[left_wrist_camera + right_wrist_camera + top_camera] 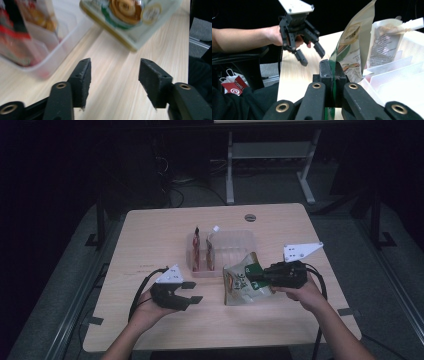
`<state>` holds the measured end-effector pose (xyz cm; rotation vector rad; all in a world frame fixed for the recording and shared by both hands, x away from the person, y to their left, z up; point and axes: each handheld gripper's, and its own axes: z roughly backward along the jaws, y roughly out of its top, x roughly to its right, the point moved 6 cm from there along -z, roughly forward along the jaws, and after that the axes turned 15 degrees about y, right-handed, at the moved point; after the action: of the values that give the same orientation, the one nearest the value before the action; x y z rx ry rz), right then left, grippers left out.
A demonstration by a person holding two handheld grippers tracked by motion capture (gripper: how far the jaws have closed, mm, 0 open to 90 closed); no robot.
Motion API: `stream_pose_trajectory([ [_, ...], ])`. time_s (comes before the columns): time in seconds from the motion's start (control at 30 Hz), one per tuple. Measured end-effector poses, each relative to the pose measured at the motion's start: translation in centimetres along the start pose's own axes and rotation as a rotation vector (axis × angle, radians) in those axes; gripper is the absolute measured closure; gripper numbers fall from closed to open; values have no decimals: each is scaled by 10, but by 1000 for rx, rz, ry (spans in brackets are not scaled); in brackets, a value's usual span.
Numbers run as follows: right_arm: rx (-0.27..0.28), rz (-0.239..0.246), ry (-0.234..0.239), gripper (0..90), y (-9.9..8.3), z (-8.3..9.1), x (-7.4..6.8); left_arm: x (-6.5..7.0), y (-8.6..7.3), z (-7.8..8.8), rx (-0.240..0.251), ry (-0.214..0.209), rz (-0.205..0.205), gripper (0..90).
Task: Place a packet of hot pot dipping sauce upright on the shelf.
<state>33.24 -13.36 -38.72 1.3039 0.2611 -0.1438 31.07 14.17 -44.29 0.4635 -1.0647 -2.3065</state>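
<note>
A green and beige snack bag [239, 287] hangs tilted just above the wooden table [160, 235], in front of a clear plastic bin [235, 242]. My right gripper [248, 274] is shut on the bag's right edge. In the right gripper view the jaws [332, 75] pinch the bag [352, 47] edge-on. My left gripper [196, 291] stands open left of the bag, nothing between its fingers. In the left gripper view its jaws [113, 82] are apart over bare wood, with the bag [125, 15] ahead and above. The left gripper [310, 56] also appears open in the right gripper view.
Two upright snack packets [196, 251] [211, 251] stand in the bin's left part; its right part holds nothing. A round cable port [250, 217] sits near the table's far edge. White desk legs [230, 175] stand beyond the table.
</note>
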Motion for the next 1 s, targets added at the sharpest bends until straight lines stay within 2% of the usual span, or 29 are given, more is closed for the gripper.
stream_pose_trajectory([
  [0.13,4,13,-14,900,6,1,1,-3,-10,6,-13,0,-4,336],
  [0.4,41,25,-45,900,21,7,6,-7,-13,6,-17,-10,25,321],
  [0.47,51,25,-54,900,23,9,9,-8,-13,5,-17,-11,17,319],
  [0.67,65,30,-87,900,31,14,20,-9,-13,3,-19,-10,16,305],
  [1.0,93,26,-162,900,41,25,47,-13,-16,1,-18,-6,15,293],
])
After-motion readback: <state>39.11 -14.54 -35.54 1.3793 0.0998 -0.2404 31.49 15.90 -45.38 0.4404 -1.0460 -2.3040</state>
